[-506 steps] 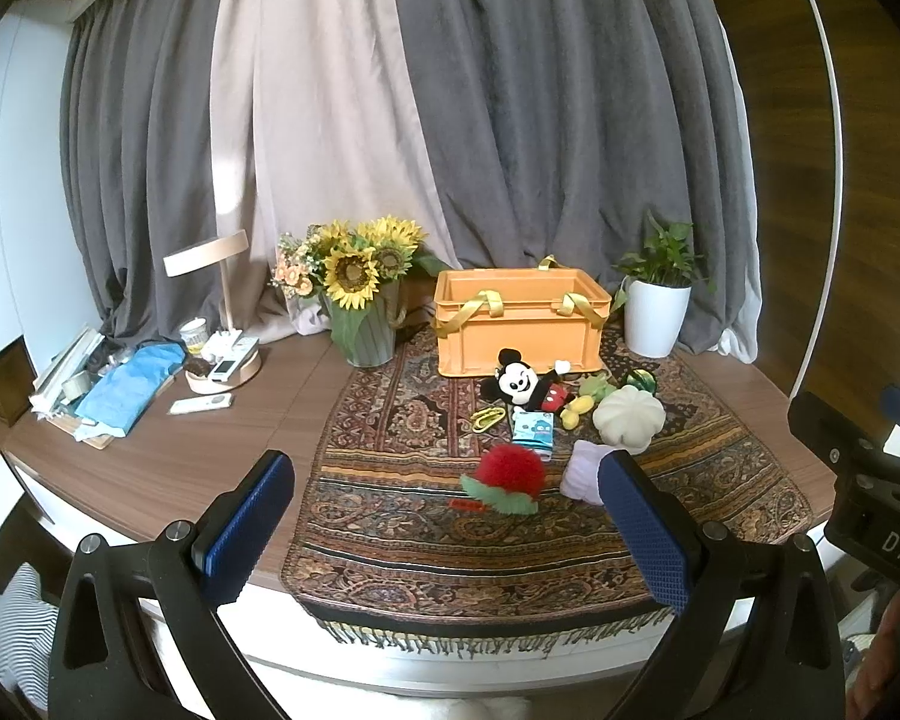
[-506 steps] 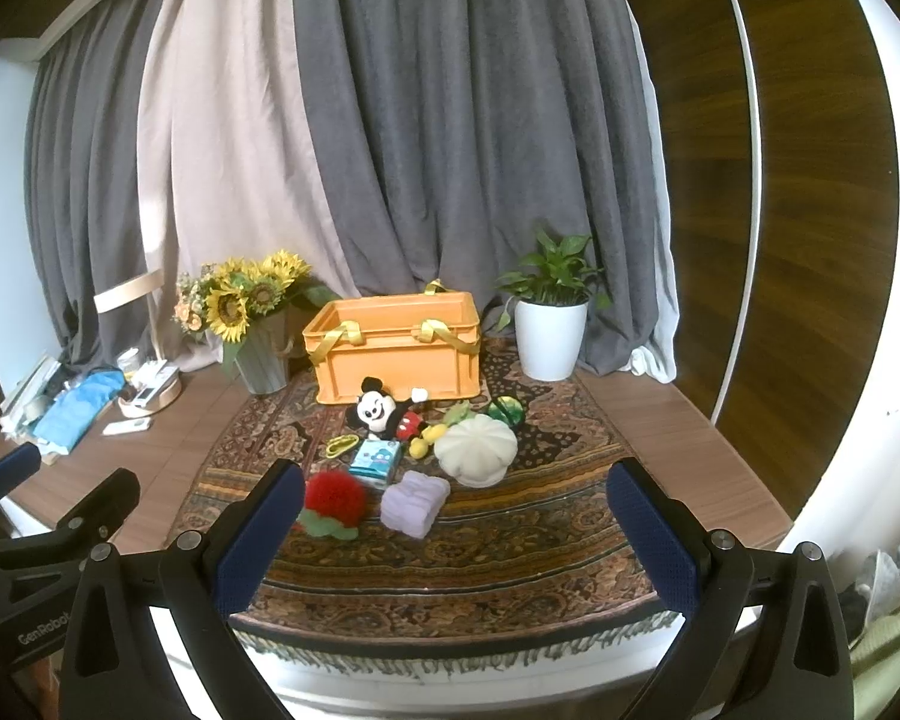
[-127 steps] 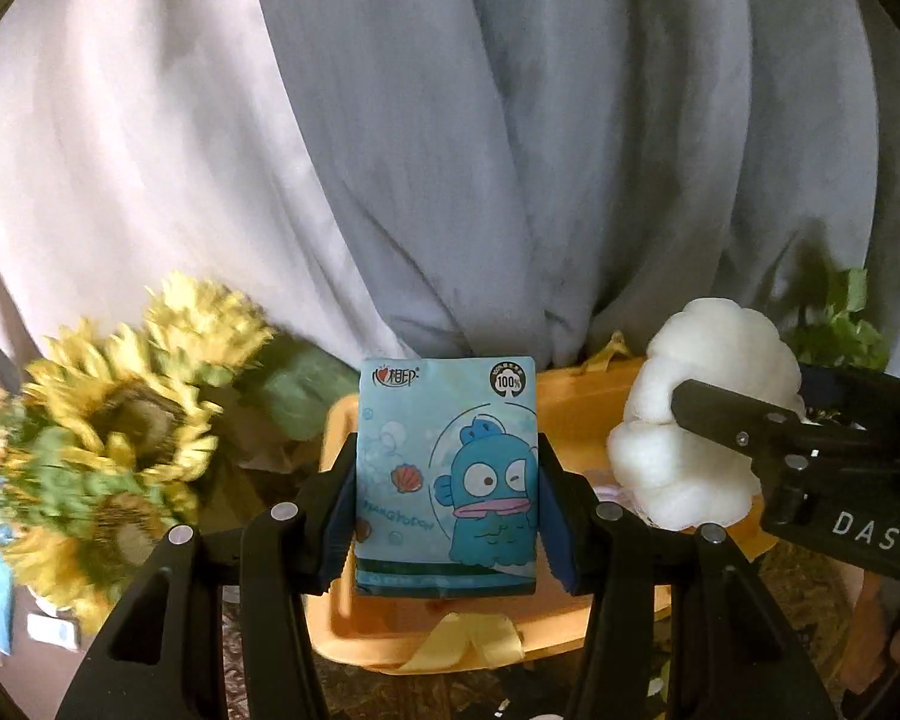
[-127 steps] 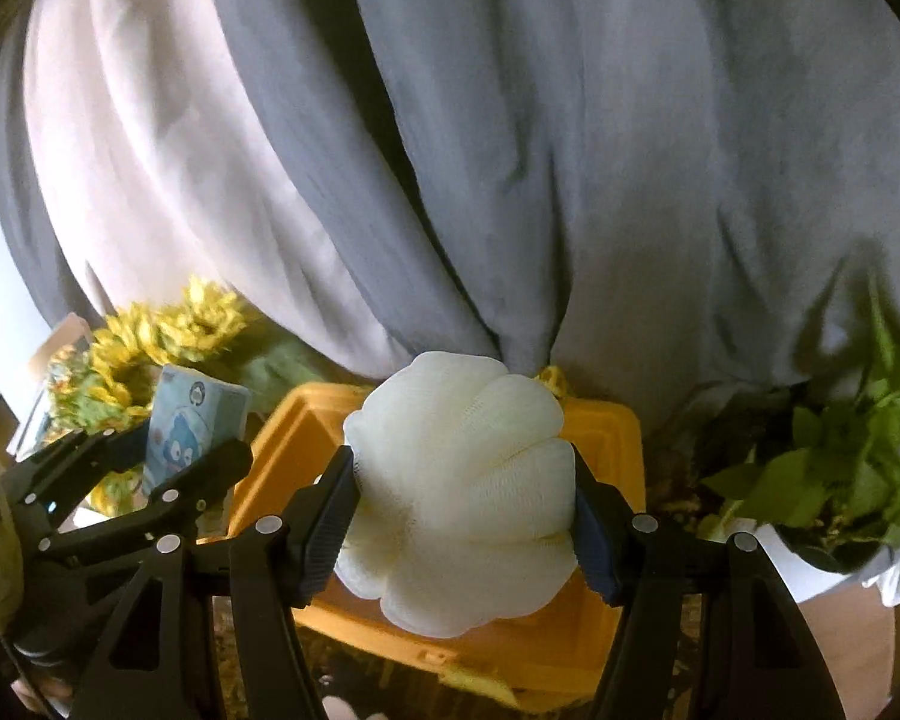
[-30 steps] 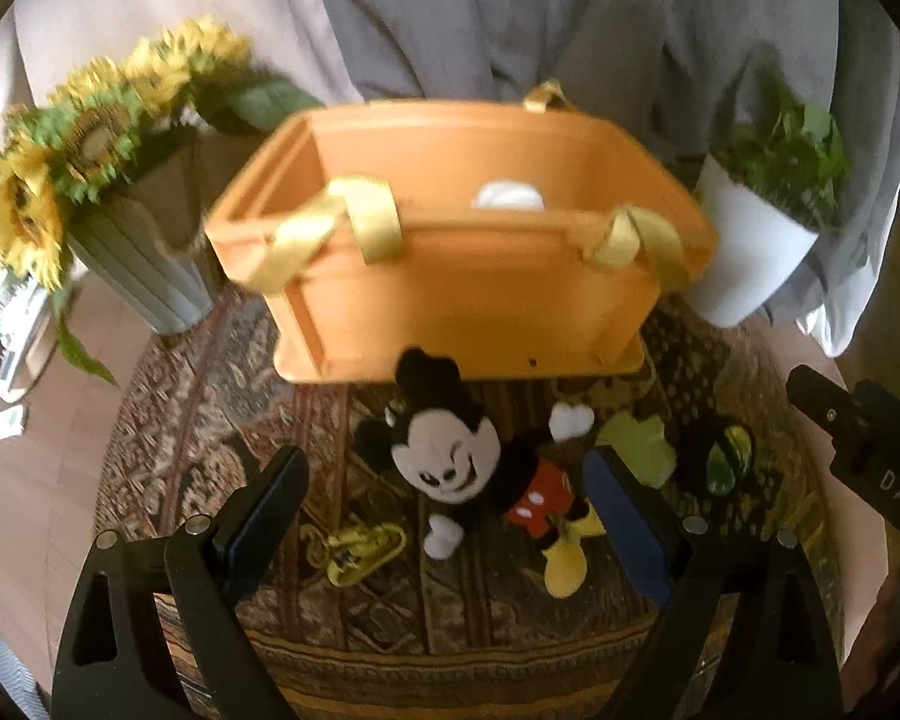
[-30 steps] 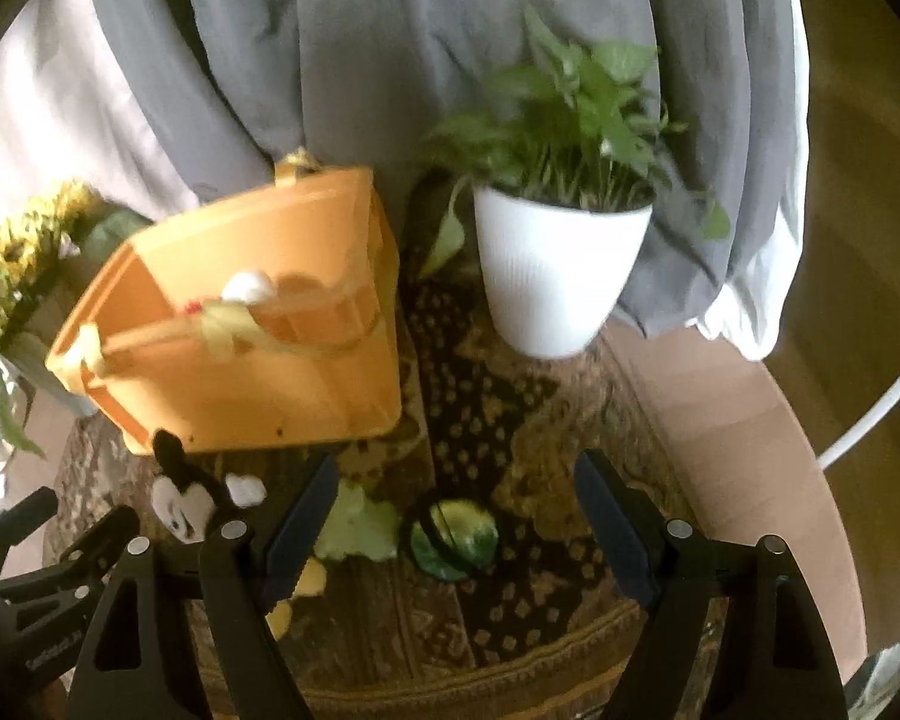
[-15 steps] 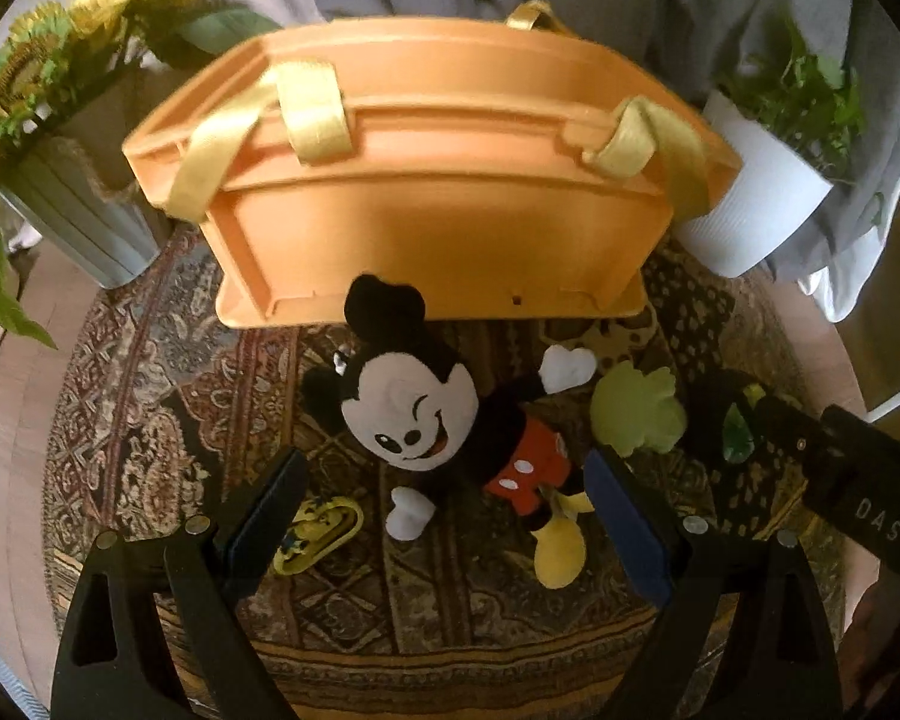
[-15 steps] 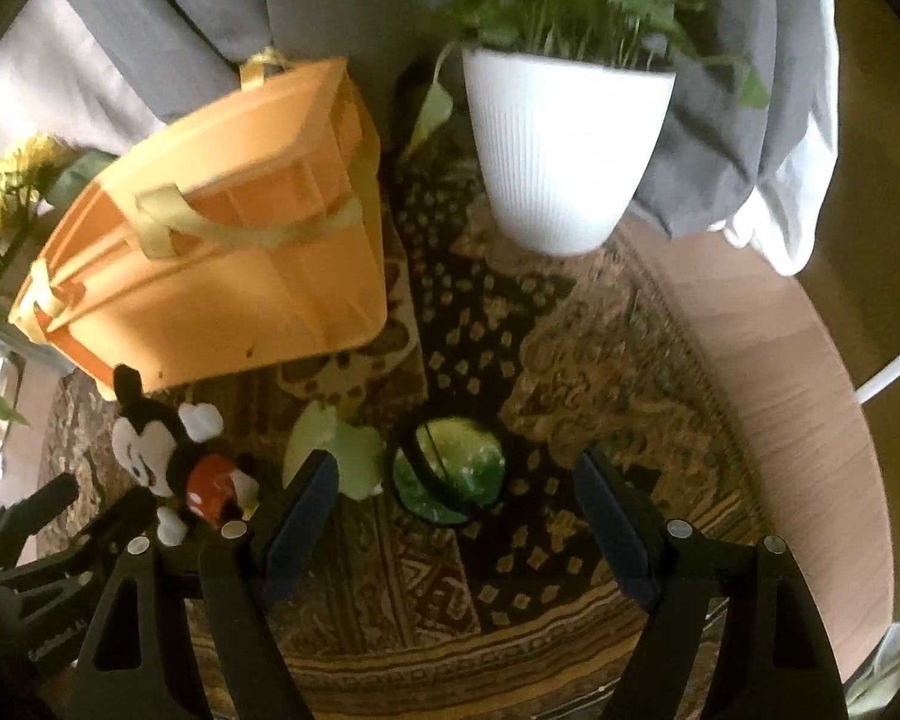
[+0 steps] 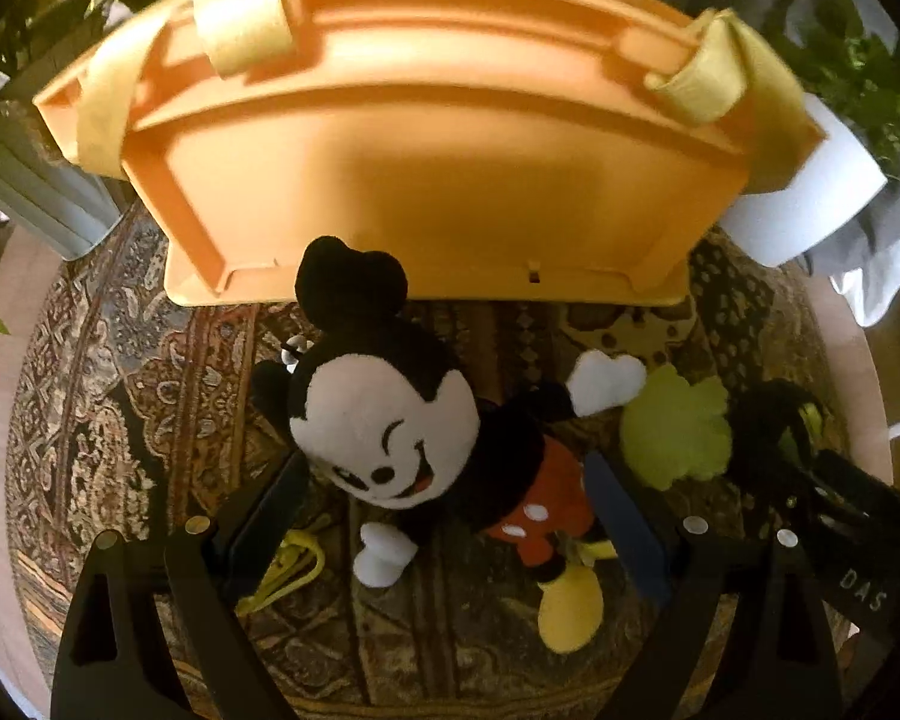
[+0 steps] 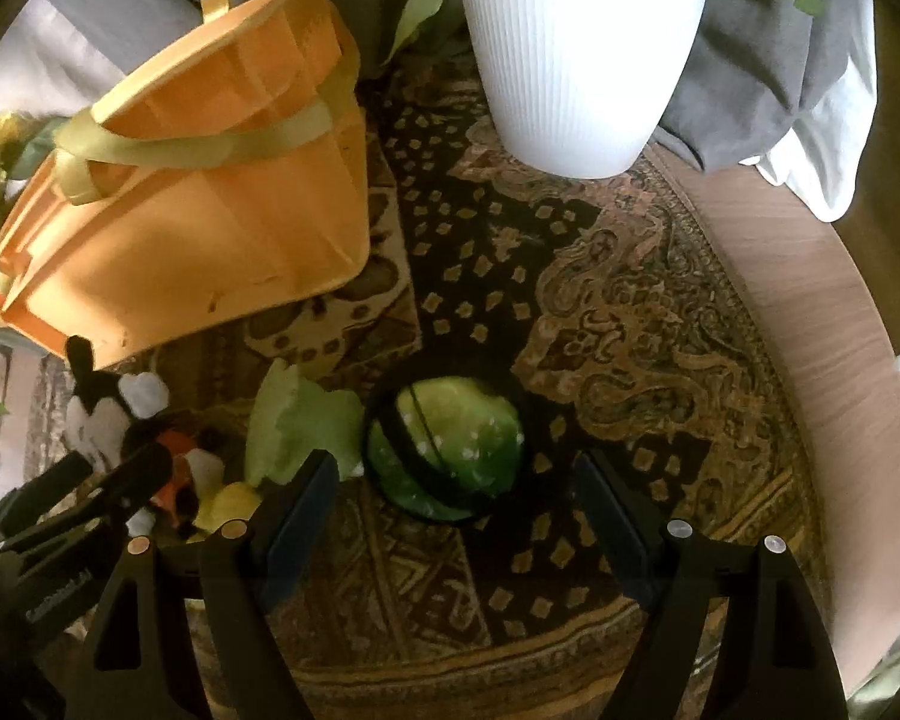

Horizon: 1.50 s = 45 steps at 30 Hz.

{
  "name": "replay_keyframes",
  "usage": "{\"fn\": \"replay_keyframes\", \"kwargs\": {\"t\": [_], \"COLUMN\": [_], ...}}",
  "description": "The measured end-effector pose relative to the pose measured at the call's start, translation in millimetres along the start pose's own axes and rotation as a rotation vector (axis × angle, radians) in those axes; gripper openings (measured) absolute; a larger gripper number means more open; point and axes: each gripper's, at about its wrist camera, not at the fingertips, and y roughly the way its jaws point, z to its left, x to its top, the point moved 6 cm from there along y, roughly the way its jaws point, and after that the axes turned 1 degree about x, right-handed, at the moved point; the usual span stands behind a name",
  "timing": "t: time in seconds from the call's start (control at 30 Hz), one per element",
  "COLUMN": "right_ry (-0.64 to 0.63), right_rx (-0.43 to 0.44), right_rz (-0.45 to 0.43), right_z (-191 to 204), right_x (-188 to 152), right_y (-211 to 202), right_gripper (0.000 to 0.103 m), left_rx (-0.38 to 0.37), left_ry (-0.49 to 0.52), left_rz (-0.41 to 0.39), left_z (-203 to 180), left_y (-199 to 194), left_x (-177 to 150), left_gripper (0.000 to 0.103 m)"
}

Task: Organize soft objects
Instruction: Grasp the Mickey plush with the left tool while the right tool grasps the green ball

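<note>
A black, white and red mouse plush lies on the patterned rug just in front of the orange crate. My left gripper hangs open just above it, its blue pads on either side of the plush's body and not touching. A light green soft toy lies to the plush's right. In the right wrist view a dark green round soft object with a black band sits on the rug. My right gripper stands open over its near side.
A white ribbed plant pot stands behind the green object, next to the orange crate. Grey curtain cloth drapes at the back right. A small yellow item lies by the left finger. Bare wooden tabletop borders the rug.
Both grippers have sunk toward the rug and tipped further down. The mouse plush and the green round object now loom larger between the open fingers; the crate's inside is out of sight.
</note>
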Motion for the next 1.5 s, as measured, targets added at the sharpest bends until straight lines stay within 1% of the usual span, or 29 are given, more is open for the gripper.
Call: {"fn": "replay_keyframes", "kwargs": {"t": [0.07,0.3,0.37,0.4,0.43,0.47,0.5,0.6,0.73,0.87,1.03,1.23,1.5], "right_ry": [0.004,0.015,0.007,0.003,-0.002,-0.005,-0.003,-0.003,-0.009,-0.016,-0.04,-0.072,-0.117], "right_rx": [-0.011,-0.003,0.001,0.0,-0.002,0.001,0.007,0.019,0.025,0.034,0.039,0.074,0.133], "right_rz": [0.003,-0.012,-0.015,-0.016,-0.015,-0.011,-0.008,-0.012,-0.018,-0.04,-0.093,-0.154,-0.25], "right_z": [-2,-2,0,0,0,0,0,0,-1,2,7,19,40], "right_x": [2,7,6,6,6,7,7,8,7,6,8,12,22], "right_y": [4,11,12,13,13,15,15,14,10,-1,-22,-49,-89], "right_gripper": [0.082,0.081,0.078,0.075,0.071,0.069,0.065,0.064,0.064,0.064,0.064,0.064,0.064], "left_rx": [-0.006,0.019,0.034,0.04,0.042,0.04,0.039,0.021,0.002,-0.018,-0.027,-0.033,-0.039], "left_ry": [-0.016,-0.035,-0.034,-0.03,-0.025,-0.022,-0.019,-0.012,-0.001,0.007,0.018,0.019,0.022], "left_rz": [0.0,-0.008,-0.013,-0.017,-0.023,-0.031,-0.04,-0.054,-0.058,-0.072,-0.117,-0.185,-0.31], "left_z": [0,-3,-5,-5,-6,-9,-11,-12,-12,-16,-11,-5,6], "left_y": [3,10,13,13,13,14,15,11,4,-7,-30,-60,-108], "left_x": [1,9,12,13,14,16,18,19,17,12,6,7,17], "left_gripper": [0.094,0.093,0.091,0.087,0.086,0.084,0.08,0.074,0.072,0.072,0.072,0.072,0.072]}}
